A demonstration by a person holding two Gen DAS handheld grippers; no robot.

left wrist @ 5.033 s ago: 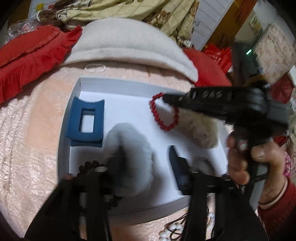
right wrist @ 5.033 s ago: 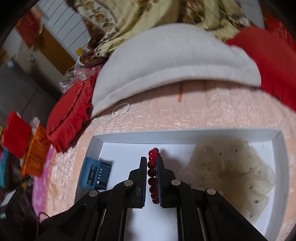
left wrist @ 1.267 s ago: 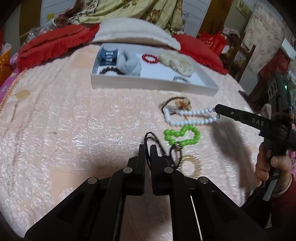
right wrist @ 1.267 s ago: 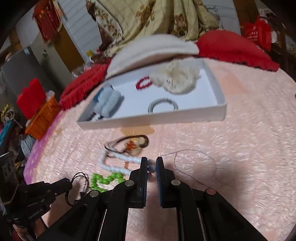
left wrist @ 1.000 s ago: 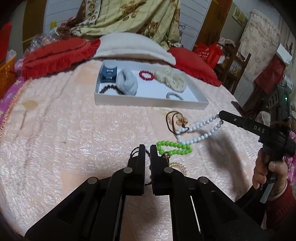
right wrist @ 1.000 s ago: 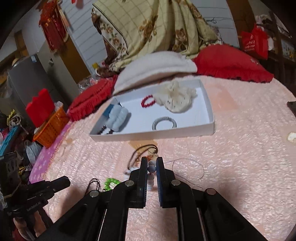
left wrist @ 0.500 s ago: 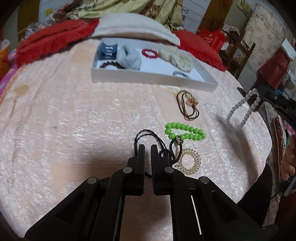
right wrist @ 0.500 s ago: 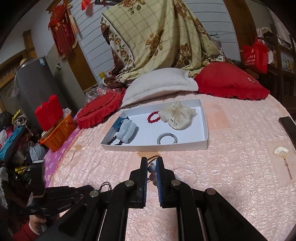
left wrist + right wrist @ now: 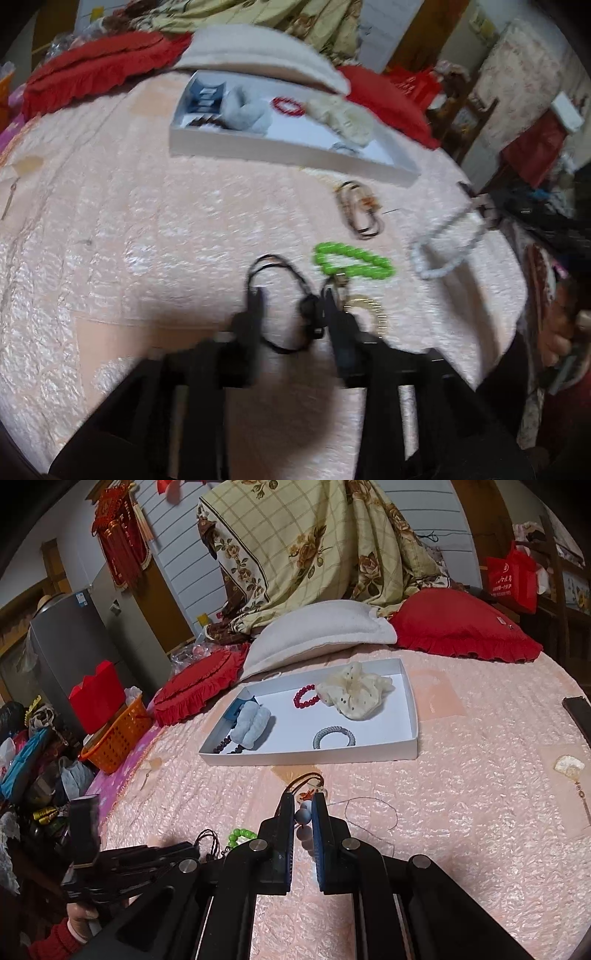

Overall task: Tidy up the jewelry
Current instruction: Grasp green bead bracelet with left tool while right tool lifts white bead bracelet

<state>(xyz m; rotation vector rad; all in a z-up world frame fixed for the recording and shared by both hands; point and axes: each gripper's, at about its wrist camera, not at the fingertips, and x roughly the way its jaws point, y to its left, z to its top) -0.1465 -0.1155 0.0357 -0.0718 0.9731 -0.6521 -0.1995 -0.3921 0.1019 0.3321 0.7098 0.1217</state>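
The right tool (image 9: 303,812) pinches a white bead necklace (image 9: 445,247), which hangs down from its tips above the pink bed (image 9: 461,794). The left tool (image 9: 291,306) is spread wide, with a black cord (image 9: 275,260) lying between its two fingers. A green bead bracelet (image 9: 351,258) lies just ahead of it, and the white tray (image 9: 314,755) sits farther ahead.

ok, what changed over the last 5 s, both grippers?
The right gripper let go of the red bracelet, left in the white tray, then shut on the white bead necklace and lifted it off the bedspread. The left gripper pulled back from the tray and has just opened over the black cord. Green beads and tray contents stayed put.
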